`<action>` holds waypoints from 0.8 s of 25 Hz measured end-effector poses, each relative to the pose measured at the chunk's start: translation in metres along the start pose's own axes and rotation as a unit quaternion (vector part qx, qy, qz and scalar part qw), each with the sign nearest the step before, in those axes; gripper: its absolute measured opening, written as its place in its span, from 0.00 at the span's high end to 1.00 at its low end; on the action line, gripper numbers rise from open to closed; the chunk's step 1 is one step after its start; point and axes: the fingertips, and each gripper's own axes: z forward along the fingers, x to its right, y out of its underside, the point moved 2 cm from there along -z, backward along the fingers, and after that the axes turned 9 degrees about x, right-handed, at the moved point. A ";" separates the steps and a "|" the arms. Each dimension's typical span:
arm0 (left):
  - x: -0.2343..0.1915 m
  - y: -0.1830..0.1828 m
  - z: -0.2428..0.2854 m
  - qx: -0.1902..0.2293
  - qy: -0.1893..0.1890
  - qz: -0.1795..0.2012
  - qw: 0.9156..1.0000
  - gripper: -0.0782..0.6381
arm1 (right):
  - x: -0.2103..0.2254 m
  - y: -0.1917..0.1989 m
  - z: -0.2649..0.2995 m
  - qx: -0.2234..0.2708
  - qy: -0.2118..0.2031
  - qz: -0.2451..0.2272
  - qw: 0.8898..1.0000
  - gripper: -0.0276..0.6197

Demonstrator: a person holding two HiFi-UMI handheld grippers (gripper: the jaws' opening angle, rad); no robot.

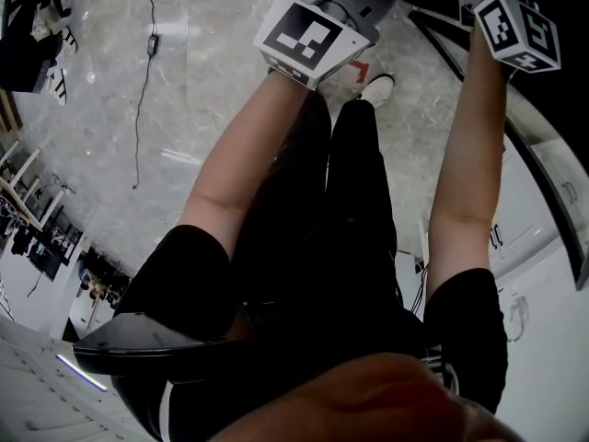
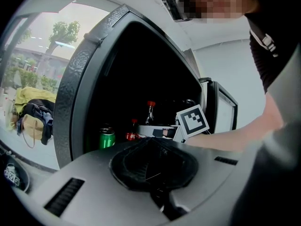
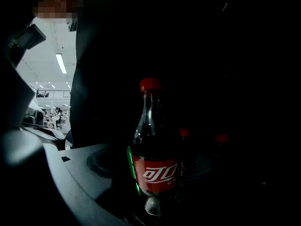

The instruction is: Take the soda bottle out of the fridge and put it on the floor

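Note:
A cola bottle (image 3: 153, 145) with a red cap and red label stands upright in the dark fridge, close in front of my right gripper (image 3: 150, 192). It stands between the jaws, and the grey left jaw's round pad (image 3: 99, 164) is a little apart from it. The other jaw is lost in the dark. In the left gripper view the same bottle (image 2: 150, 113) shows beside the right gripper's marker cube (image 2: 193, 119). My left gripper (image 2: 155, 145) hangs outside the fridge, its black pad (image 2: 153, 166) bare. In the head view only both marker cubes (image 1: 304, 35) (image 1: 520, 30) show.
Inside the fridge (image 2: 80, 79) stand a green can (image 2: 106, 138) and a smaller cola bottle (image 2: 133, 131). Two more red caps (image 3: 186, 133) (image 3: 221, 138) show behind the near bottle. The marble floor (image 1: 184, 81) with a cable (image 1: 143, 90) lies below, by the person's legs.

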 end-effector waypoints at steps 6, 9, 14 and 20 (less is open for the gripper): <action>0.001 0.002 -0.004 0.002 -0.004 -0.008 1.000 0.88 | 0.002 -0.003 0.004 0.006 -0.001 -0.017 1.000 0.43; -0.001 0.003 -0.006 0.003 -0.005 -0.007 1.000 0.88 | 0.004 -0.003 0.003 0.008 0.001 -0.026 1.000 0.46; 0.001 0.005 -0.015 0.004 -0.009 -0.008 1.000 0.88 | -0.007 -0.002 -0.009 0.010 -0.022 -0.033 0.999 0.46; 0.005 0.014 -0.028 0.002 -0.010 -0.007 1.000 0.88 | -0.046 -0.002 -0.034 0.015 -0.065 -0.043 0.997 0.46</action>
